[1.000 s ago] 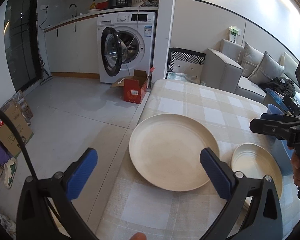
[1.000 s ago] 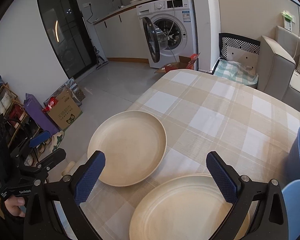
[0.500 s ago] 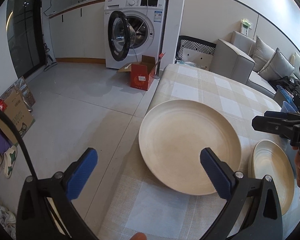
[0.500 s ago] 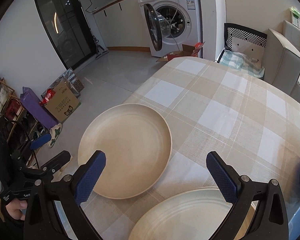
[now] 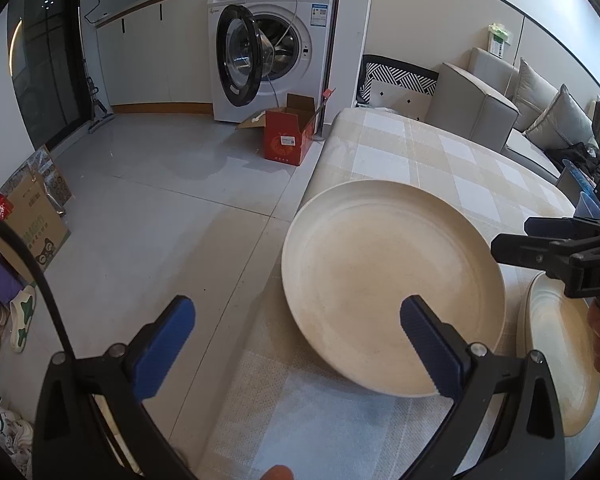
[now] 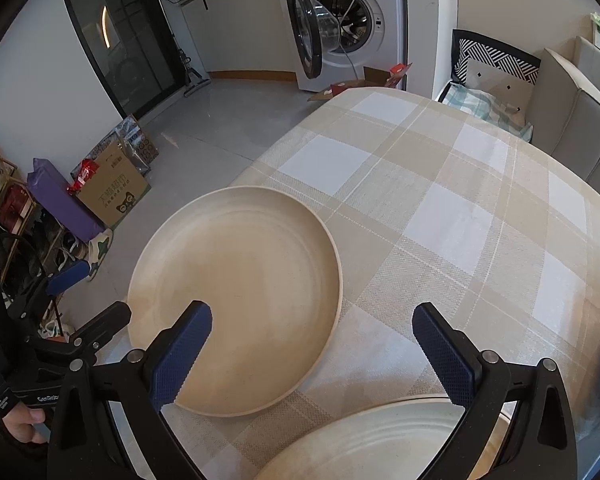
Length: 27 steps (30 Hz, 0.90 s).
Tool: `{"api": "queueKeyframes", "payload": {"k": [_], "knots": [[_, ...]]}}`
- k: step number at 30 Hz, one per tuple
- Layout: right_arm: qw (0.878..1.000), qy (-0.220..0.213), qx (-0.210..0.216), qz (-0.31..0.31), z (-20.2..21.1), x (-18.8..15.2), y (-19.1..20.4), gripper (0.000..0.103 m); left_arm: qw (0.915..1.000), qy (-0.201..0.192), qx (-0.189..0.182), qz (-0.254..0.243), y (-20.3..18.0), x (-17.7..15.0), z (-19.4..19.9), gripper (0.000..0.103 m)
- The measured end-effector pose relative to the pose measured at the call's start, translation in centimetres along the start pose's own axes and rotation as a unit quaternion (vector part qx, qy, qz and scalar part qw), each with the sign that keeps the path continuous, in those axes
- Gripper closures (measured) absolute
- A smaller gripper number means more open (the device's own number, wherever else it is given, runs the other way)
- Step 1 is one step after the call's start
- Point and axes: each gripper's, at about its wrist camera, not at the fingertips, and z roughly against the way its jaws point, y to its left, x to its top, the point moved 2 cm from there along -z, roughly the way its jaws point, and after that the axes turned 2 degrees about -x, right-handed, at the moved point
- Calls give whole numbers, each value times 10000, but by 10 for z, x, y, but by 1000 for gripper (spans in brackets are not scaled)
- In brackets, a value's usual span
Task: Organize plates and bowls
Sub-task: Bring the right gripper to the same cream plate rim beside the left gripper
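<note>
round matte cream plate (image 5: 384,276) on woven checked tablecloth (image 6: 440,184)

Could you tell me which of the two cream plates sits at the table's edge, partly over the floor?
The larger plain plate on the left; its rim overhangs the checked tablecloth. The smaller ridged plate lies further in, beneath the right gripper.

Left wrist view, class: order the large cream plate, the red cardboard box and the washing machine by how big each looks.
1. Large cream plate
2. Washing machine
3. Red cardboard box
The plate's lead owes to nearness.
</note>
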Motion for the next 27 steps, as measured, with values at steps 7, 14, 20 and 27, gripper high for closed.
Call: {"api": "queueKeyframes", "payload": {"k": [7, 14, 20, 27], "knots": [[9997, 192, -97, 118, -16, 4, 5, 0, 9999, 106, 51, -16, 0, 3, -11, 0], [9989, 396, -197, 164, -33, 5, 4, 1, 9997, 219, 96, -23, 0, 2, -21, 0], [9983, 484, -259, 178, -42, 6, 1, 1, 9996, 269, 102, -10, 1, 3, -27, 0], [9979, 568, -284, 113, -52, 8, -5, 5, 9994, 319, 149, 57, 3, 5, -32, 0]]}}
